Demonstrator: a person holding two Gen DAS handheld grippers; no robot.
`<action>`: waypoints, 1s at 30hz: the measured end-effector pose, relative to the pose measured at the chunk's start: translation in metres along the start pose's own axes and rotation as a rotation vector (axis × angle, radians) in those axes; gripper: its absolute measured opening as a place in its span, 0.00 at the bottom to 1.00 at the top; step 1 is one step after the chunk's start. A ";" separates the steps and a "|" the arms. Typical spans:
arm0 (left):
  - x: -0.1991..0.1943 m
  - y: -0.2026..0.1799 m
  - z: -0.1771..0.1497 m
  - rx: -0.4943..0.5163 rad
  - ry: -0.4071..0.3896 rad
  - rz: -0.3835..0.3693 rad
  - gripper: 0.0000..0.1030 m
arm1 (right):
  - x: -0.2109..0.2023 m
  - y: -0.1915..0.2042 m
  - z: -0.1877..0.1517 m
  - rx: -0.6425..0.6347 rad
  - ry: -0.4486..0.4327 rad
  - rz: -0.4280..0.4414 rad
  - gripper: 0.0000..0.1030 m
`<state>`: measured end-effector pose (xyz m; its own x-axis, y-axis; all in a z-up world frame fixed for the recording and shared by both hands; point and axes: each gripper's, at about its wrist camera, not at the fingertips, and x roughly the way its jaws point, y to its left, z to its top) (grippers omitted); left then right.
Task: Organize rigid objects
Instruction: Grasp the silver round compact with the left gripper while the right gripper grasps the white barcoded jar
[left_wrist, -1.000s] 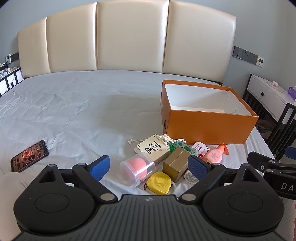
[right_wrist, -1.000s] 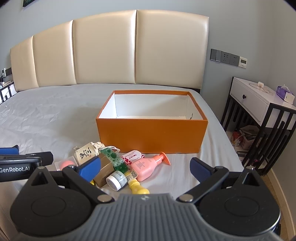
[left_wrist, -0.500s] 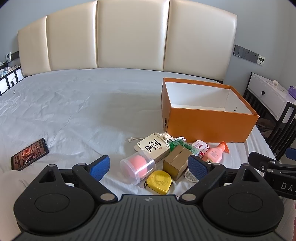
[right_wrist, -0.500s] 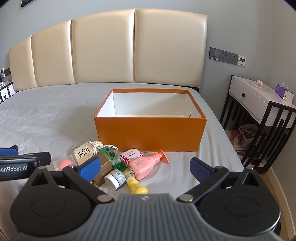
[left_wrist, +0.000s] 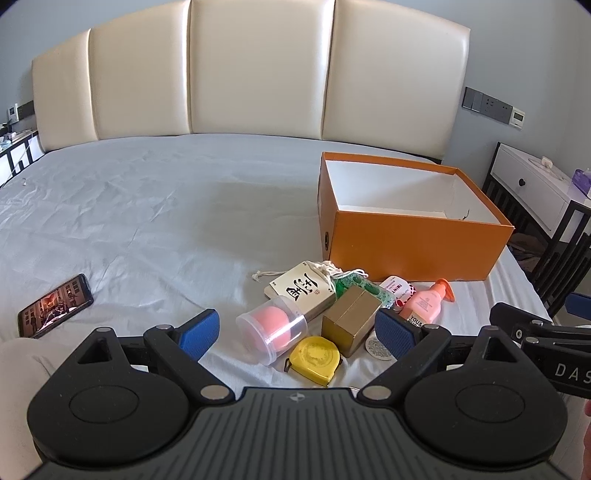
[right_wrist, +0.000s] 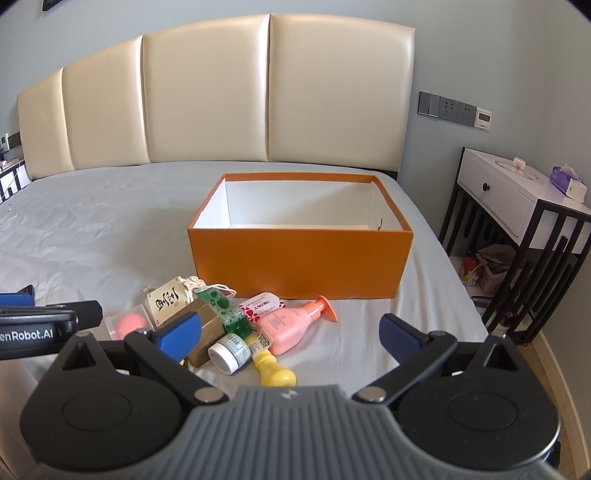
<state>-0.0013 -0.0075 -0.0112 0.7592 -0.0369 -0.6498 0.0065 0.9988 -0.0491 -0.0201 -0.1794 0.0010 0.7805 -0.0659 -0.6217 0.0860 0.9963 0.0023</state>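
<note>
An open orange box (left_wrist: 413, 247) (right_wrist: 299, 262) with a white inside stands on the bed. In front of it lies a heap of small items: a clear cup holding a pink ball (left_wrist: 273, 332), a yellow tape measure (left_wrist: 316, 360), a gold carton (left_wrist: 351, 321) (right_wrist: 205, 332), a cream pouch with black lettering (left_wrist: 303, 291) (right_wrist: 168, 301), a green bottle (right_wrist: 225, 310), a pink pump bottle (left_wrist: 424, 304) (right_wrist: 288, 325), a white jar (right_wrist: 227, 352) and a yellow-capped bottle (right_wrist: 271, 365). My left gripper (left_wrist: 295, 336) hangs open just short of the heap. My right gripper (right_wrist: 290, 334) is open too, over the heap's right side.
A phone (left_wrist: 55, 310) with a lit screen lies on the grey sheet at the left. A cream padded headboard (left_wrist: 258, 74) backs the bed. A white-and-black side table (right_wrist: 517, 210) stands past the bed's right edge, with clutter on the floor beneath.
Both grippers have eased slightly forward toward the heap and the box. Their fingers stay apart and no item has moved.
</note>
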 end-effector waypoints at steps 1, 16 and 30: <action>0.001 0.000 0.000 0.001 0.003 -0.003 1.00 | 0.000 0.000 0.000 -0.002 0.002 0.001 0.98; 0.028 0.013 -0.006 0.024 0.151 -0.125 0.89 | 0.025 0.010 -0.010 -0.034 0.124 0.041 0.98; 0.089 0.011 -0.023 0.138 0.592 -0.277 0.89 | 0.057 0.006 -0.016 0.005 0.241 0.071 0.97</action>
<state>0.0508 -0.0009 -0.0870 0.2320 -0.2656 -0.9357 0.2629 0.9433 -0.2026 0.0149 -0.1767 -0.0475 0.6146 0.0196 -0.7886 0.0396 0.9977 0.0557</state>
